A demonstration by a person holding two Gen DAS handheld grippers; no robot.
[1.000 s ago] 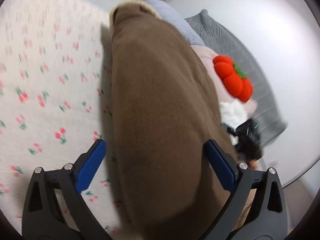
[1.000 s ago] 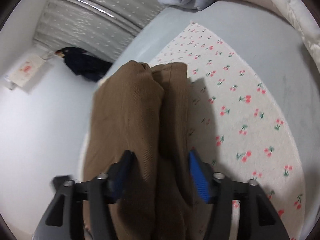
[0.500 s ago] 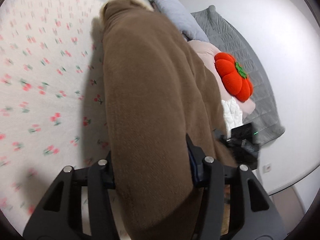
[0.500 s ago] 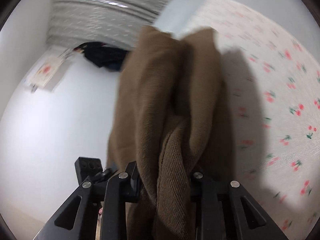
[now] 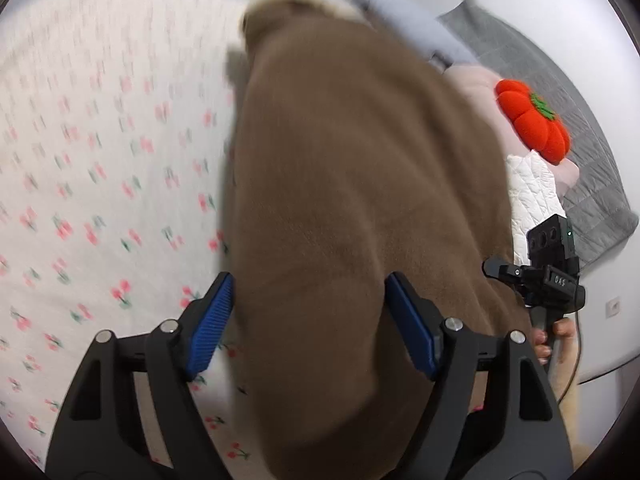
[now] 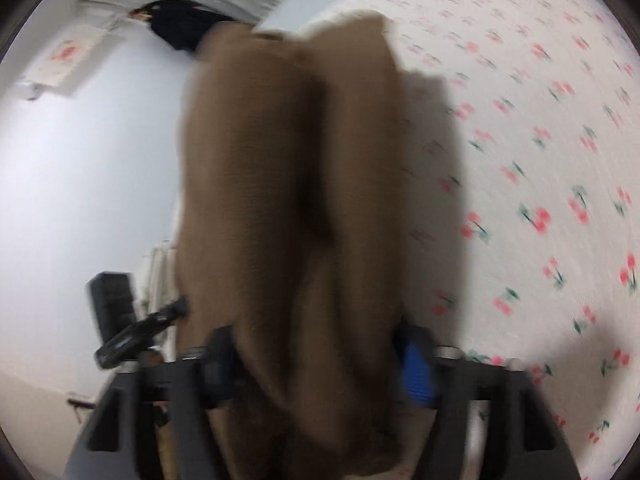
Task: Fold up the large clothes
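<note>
The brown garment (image 5: 352,208) lies bunched on the cherry-print bed sheet (image 5: 100,168), running between both grippers. The left gripper (image 5: 308,320) stands wide open, its blue pads on either side of the fabric without pinching it. The right gripper (image 6: 320,356) is blurred; its jaws flank the thick fold, but whether they grip cannot be told. Judged step: release after a fold. Next move calls for withdrawing without dragging fabric. A red pumpkin cushion (image 5: 534,126) and grey quilt (image 5: 592,184) lie beyond, clear of the work.
</note>
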